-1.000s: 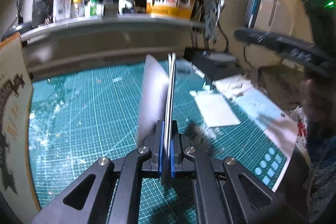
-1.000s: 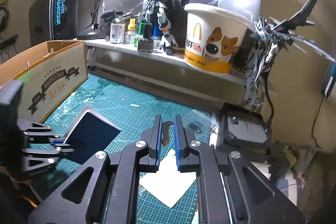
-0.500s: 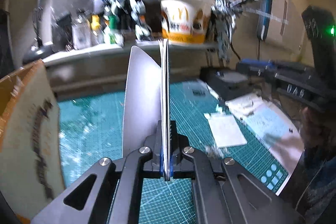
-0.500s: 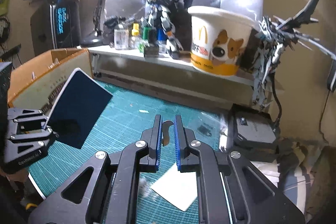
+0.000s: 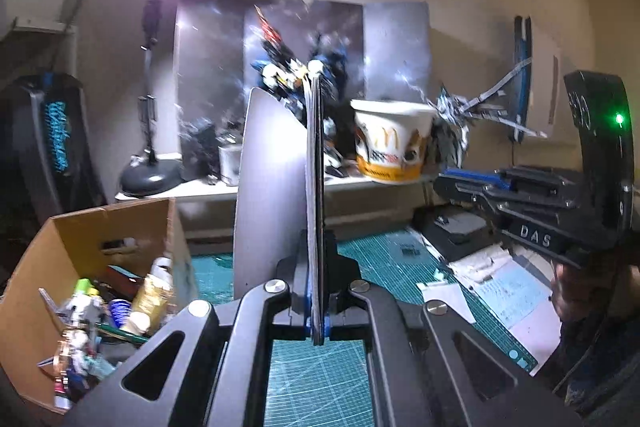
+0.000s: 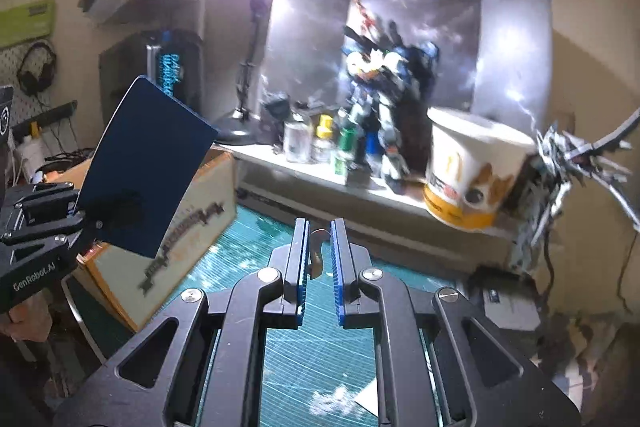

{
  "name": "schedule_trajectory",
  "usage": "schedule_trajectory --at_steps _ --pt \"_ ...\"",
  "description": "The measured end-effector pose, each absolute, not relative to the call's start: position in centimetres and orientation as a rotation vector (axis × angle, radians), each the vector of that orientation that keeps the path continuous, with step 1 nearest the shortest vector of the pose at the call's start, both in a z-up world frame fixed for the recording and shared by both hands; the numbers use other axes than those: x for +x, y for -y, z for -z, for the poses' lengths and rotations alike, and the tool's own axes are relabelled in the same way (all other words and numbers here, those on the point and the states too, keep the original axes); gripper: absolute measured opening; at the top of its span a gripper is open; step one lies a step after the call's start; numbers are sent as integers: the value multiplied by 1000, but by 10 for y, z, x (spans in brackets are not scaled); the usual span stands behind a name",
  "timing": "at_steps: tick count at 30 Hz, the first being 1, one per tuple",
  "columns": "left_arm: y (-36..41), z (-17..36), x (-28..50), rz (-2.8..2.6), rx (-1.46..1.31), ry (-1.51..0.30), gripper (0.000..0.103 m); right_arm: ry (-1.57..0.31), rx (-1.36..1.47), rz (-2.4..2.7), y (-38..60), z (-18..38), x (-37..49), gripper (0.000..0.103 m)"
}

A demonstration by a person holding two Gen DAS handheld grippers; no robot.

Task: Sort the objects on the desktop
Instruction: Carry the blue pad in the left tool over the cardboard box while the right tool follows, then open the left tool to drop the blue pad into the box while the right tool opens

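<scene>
Cardboard box (image 5: 100, 267) contents only left view; left gripper (image 5: 316, 319) clamps booklet (image 6: 148, 167).

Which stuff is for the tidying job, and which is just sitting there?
For the job:
- flat dark-blue booklet, pinched in the left gripper
- brown cardboard box holding sorted bits
- right gripper, slightly open

Just sitting there:
- white-and-yellow paper bucket
- blue-and-white robot model
- small bottles

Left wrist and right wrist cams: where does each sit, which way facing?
Left wrist: on left tongs, facing the back shelf; they clamp a thin dark board edge-on; right tongs at right.
Right wrist: on right tongs, slightly open, facing shelf; left tongs with board at left.
Shared: cardboard box, McDonald's bucket, green cutting mat.
</scene>
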State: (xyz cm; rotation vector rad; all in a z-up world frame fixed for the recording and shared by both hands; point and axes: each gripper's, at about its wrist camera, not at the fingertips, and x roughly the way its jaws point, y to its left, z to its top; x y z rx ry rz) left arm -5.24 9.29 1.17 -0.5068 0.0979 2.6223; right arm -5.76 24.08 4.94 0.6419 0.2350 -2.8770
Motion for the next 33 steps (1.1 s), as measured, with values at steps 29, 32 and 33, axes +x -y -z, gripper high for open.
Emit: schedule_trajectory --at_steps 29,32,33 --pt "85 -2 -104 -2909 -911 97 3 -250 734 2360 -16 -14 -147 10" --pt "93 17 -118 -2861 -1054 141 3 -246 835 2314 -1 6 -162 10" --pt "94 23 -121 -2846 -1091 149 3 -252 854 2303 2 11 -165 10"
